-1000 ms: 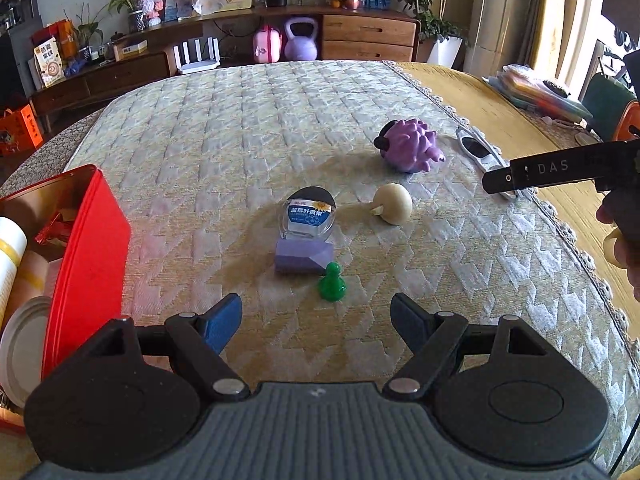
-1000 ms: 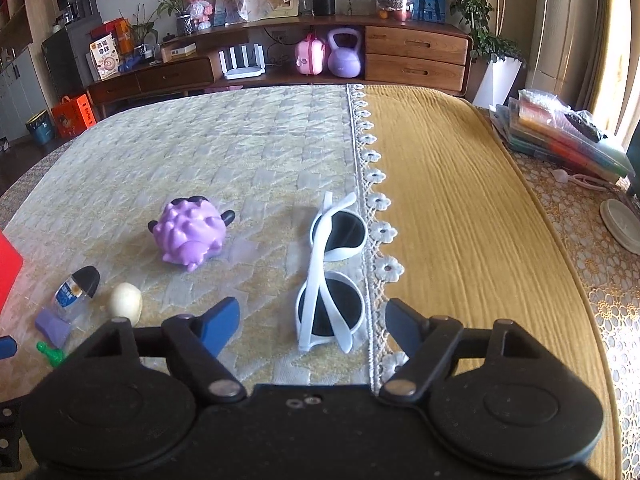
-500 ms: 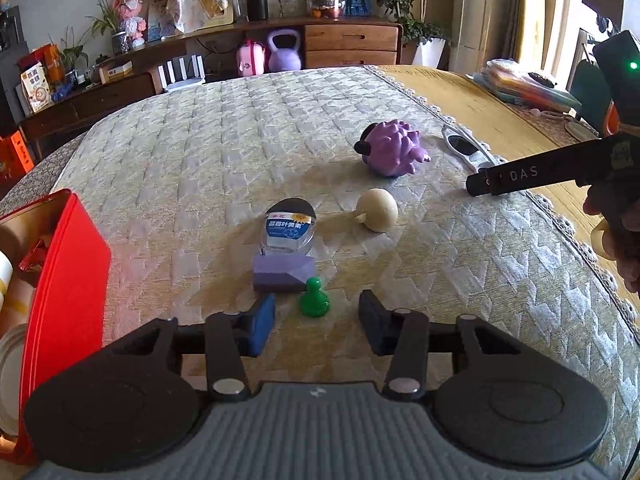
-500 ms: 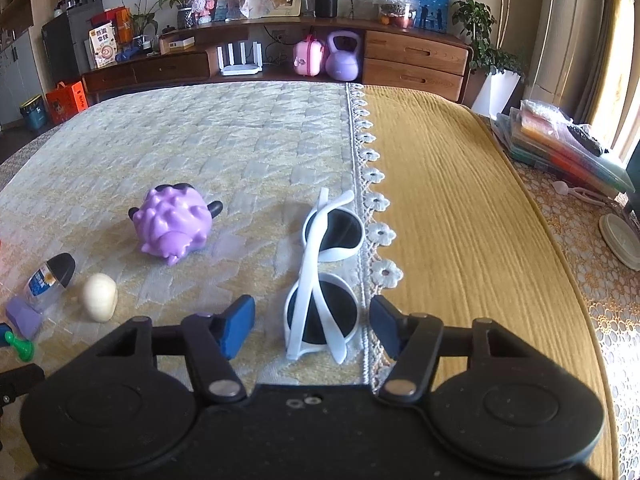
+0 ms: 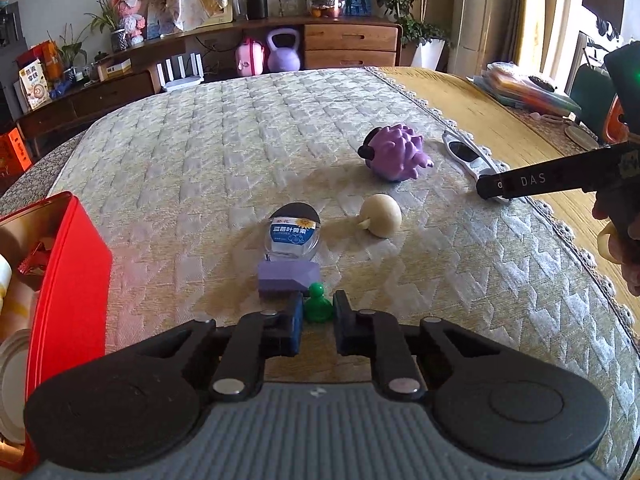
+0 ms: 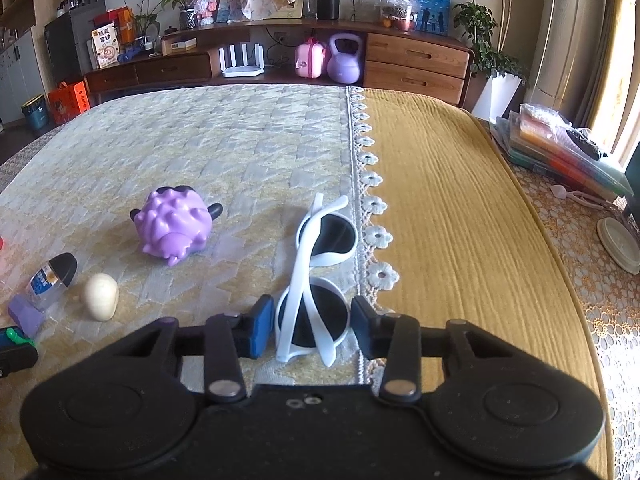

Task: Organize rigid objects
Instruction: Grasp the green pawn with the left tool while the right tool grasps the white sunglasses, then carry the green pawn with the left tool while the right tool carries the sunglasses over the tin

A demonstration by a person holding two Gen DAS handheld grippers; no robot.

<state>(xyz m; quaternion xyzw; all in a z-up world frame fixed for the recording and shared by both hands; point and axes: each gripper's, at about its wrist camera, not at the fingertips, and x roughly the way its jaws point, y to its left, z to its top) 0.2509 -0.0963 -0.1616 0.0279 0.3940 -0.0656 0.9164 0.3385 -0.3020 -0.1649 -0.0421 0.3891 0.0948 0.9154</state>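
Left gripper (image 5: pixel 317 320) low over the quilt (image 5: pixel 224 152), jaws nearly closed around the green pawn (image 5: pixel 317 304); pads at its sides, but firm contact could not be confirmed. The pawn stood upright on the quilt, just in front of the purple block (image 5: pixel 286 280).

Taking the block as landmark: the small bottle (image 5: pixel 293 232) lay on its side touching the block's far edge, black cap pointing away. The cream egg (image 5: pixel 380 215) sat beyond and to the right of the block, apart from it. The spiky purple toy (image 5: pixel 394 153) was farther off in the same direction. The red box (image 5: pixel 68 280) stood well to the left of the block, open, with items inside.

Right gripper (image 6: pixel 311 330) also low on the quilt, jaws partly open, bracketing the near lens of the white sunglasses (image 6: pixel 316 280); small gaps showed on both sides, so not yet clamped. The sunglasses lay folded, far to the right of the block, beside the lace edge (image 6: pixel 370 200) where the quilt met the yellow cloth (image 6: pixel 460 220). From the right wrist view the block (image 6: pixel 26 314) appeared at the far left.
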